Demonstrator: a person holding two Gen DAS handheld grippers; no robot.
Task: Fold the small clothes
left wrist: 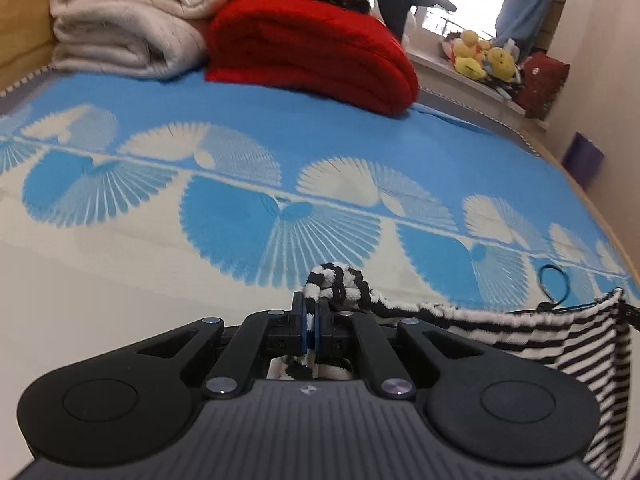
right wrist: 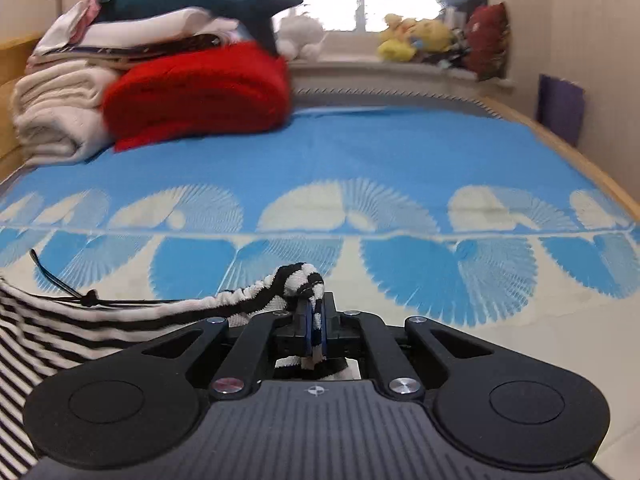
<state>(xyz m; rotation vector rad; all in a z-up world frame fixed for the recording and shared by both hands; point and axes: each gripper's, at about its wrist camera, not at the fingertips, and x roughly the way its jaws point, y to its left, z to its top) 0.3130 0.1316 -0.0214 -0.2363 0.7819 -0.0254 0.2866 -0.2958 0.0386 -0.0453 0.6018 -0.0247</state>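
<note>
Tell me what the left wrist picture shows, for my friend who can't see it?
The left hand-held gripper is shut on a bunched corner of a black-and-white striped garment, which stretches off to the right over a blue-and-white bedspread. Folded white blankets and a red blanket sit behind.

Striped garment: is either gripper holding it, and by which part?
Both. The left gripper and right gripper are each shut on a bunched end of the black-and-white striped garment's top edge, which stretches between them.
</note>
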